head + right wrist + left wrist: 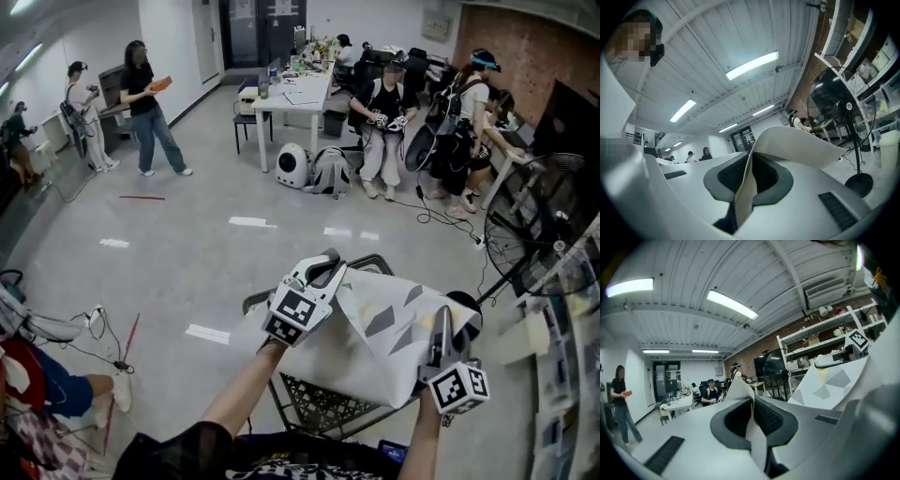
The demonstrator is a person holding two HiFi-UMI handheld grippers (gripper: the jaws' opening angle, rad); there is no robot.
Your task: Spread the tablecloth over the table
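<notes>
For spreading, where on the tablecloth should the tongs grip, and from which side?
At its edge, one pinch near each end, coming in level from the person's side. The left tongs and right tongs are shut that way on the thin tablecloth, which hangs between them above the mesh table.

Our head view sits above and behind both tools, looking steeply down past our forearms (246, 389); the left gripper (323, 270) and right gripper (442, 326) lie close beneath it, with the pale grey floor (187, 253) stretching beyond them; each gripper view rides just behind its own jaws and faces level along them, so near that the tool's body fills the lower frame; ahead of the jaws, all three views share the white tablecloth with grey diamond patches (380, 328) and the black round standing fan (834, 101).
</notes>
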